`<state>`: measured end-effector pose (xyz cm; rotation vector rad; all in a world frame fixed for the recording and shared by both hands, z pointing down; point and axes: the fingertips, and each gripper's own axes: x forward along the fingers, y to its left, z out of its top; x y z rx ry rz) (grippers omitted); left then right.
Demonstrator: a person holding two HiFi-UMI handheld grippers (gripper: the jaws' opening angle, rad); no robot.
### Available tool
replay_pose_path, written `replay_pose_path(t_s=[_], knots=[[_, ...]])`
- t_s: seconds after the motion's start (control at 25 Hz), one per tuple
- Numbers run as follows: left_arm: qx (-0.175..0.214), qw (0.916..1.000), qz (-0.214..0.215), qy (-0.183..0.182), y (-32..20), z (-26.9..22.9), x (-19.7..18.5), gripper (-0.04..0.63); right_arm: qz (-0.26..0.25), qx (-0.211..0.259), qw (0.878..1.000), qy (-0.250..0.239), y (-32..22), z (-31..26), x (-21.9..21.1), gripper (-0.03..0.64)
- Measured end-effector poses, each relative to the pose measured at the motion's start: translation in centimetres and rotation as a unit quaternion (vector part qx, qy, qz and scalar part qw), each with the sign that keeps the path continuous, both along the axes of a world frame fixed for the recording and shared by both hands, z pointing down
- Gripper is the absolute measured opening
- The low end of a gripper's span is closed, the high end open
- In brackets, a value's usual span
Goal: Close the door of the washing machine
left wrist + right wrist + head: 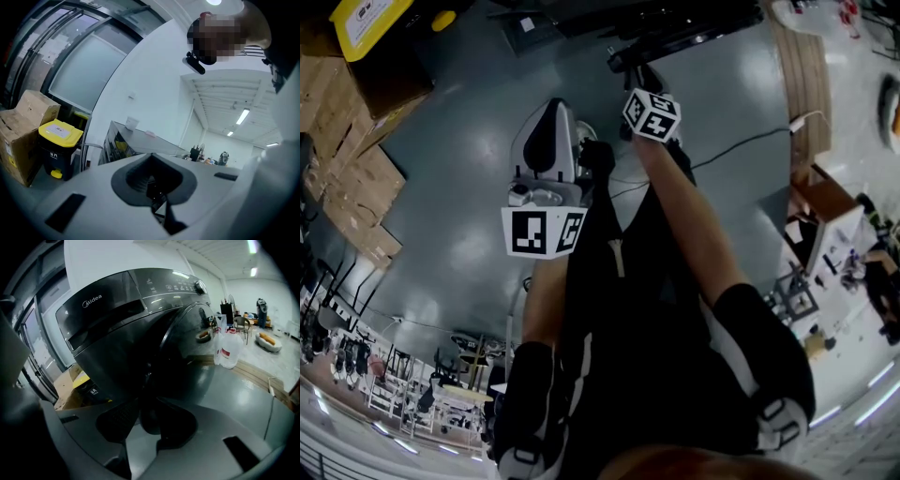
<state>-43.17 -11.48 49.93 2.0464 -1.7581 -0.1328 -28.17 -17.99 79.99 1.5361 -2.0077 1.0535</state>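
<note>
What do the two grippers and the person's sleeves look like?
Left gripper: pale grey moulded shell with a dark recess round the jaws. Right gripper: the same shape, greyer in shadow. Each bears a white cube with black square markers. Sleeves: short, black, white-patterned cuffs.

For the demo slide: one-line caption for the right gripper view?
Right gripper, jaws open, points at the dark grey washing machine and its round front door.

We wear a black short-sleeved top (pixel 666 347) with white trim at the shoulders. Behind the white-bodied left tongs (pixel 555 117) sits a white cube (pixel 542 232) with black square markers; the black right tongs (pixel 636 75) carry another.
</note>
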Motion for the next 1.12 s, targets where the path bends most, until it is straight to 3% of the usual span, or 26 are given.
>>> replay_pose_path(t_s=[0.6,0.88,1.12], knots=[[-0.006,0.9999,-0.014,-0.004,-0.8,0.4,-1.0,0.005,-0.035,0.005,0.999,0.0,-3.7,-0.4,-3.1,0.107],[-0.01,0.9998,-0.015,-0.013,-0.6,0.2,-0.3,0.005,-0.061,0.015,0.998,-0.001,-3.6,-0.4,-3.1,0.107],[-0.009,0.9995,-0.028,-0.013,-0.1,-2.0,0.6,0.005,-0.081,-0.015,0.997,-0.002,-2.7,-1.6,-1.2,0.107]])
